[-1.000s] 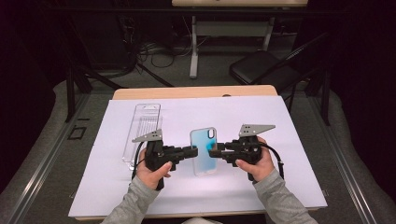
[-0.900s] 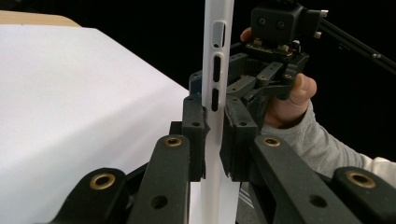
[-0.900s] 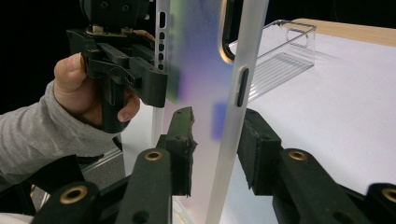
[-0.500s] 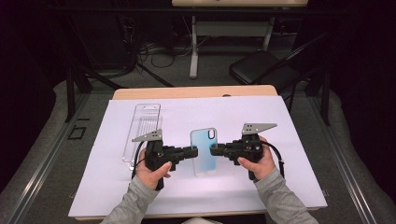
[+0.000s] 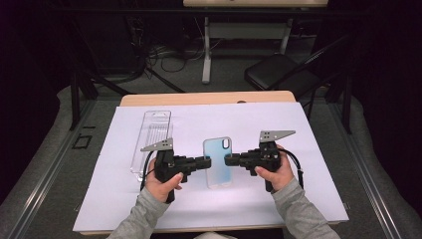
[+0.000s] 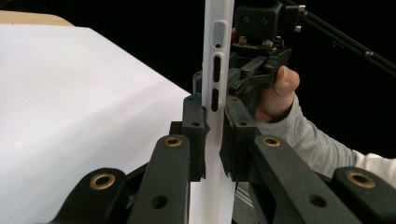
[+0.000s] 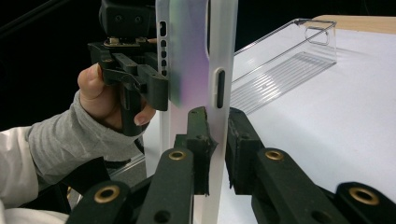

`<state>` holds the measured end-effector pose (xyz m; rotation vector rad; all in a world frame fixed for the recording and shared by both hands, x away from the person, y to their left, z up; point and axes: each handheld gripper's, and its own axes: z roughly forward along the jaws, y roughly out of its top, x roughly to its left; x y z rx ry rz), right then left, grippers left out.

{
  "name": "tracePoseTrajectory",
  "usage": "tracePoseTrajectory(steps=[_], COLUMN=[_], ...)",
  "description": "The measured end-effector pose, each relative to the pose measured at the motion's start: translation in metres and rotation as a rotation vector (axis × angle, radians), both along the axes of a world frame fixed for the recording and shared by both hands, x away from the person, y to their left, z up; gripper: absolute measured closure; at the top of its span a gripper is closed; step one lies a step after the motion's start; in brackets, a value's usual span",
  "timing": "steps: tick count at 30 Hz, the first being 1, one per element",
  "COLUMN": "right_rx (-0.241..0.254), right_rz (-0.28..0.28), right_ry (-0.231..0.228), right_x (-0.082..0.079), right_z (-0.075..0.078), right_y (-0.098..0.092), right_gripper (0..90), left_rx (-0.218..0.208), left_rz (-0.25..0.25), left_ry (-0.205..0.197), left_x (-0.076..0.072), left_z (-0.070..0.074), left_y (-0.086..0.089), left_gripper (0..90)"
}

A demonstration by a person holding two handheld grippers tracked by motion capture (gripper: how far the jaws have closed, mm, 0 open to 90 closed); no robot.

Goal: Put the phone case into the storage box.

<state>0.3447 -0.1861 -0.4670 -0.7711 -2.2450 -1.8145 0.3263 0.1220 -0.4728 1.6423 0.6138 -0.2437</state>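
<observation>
Phone case point(image 5: 217, 162), translucent pale blue with frosted white edges, sits between my two hands over the middle of the white sheet point(image 5: 318, 149) that covers the bench point(image 5: 199, 98). Its long axis runs away from me across the bench, with the camera cut-out at the far end, toward the right corner as the high view shows it. The broad back faces upward in that view, so the case lies about level. My left gripper point(image 5: 205, 163) comes in from the left and its jaws are closed on the left long edge of the case; in the left gripper view the thin edge with its button slots stands straight up between my two pads point(image 6: 196, 126), which press on it from both sides. My right gripper point(image 5: 230, 160) comes in from the opposite side, and its jaws have just been closing on the right long edge; in the right gripper view the frosted edge runs up between the pads point(image 7: 201, 140), clamped with hardly any gap. The two grippers face each other across the width of the case. A clear plastic tray point(image 5: 152, 142) lies on the sheet to the left of my left hand point(image 5: 161, 181), its long axis also running away from me, apart from the case.
</observation>
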Motion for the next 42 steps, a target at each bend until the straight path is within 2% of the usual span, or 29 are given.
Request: tracePoseTrajectory(steps=[11, 27, 38, 42], right_rx=[0.019, 0.006, 0.001, -0.009], right_rz=[0.016, 0.003, -0.014, -0.022], right_ry=[0.032, 0.007, -0.007, -0.016], right_x=[0.0028, 0.0011, -0.0011, -0.0023], right_z=[-0.0025, -0.0012, 0.0000, -0.0002], right_y=[-0.0015, -0.0009, 0.0000, 0.0016], right_gripper=[81.8, 82.1, 82.2, 82.3], left_rx=[-0.001, 0.002, 0.004, 0.010], left_rz=[0.001, 0.008, 0.031, 0.049], left_ry=[-0.001, -0.005, -0.009, -0.016], left_x=[-0.0007, -0.0009, -0.0023, -0.0034], left_z=[0.0002, -0.0001, -0.0005, 0.0002], left_y=[-0.0008, -0.0008, -0.0010, -0.0012], left_gripper=[81.3, 81.2, 80.9, 76.9])
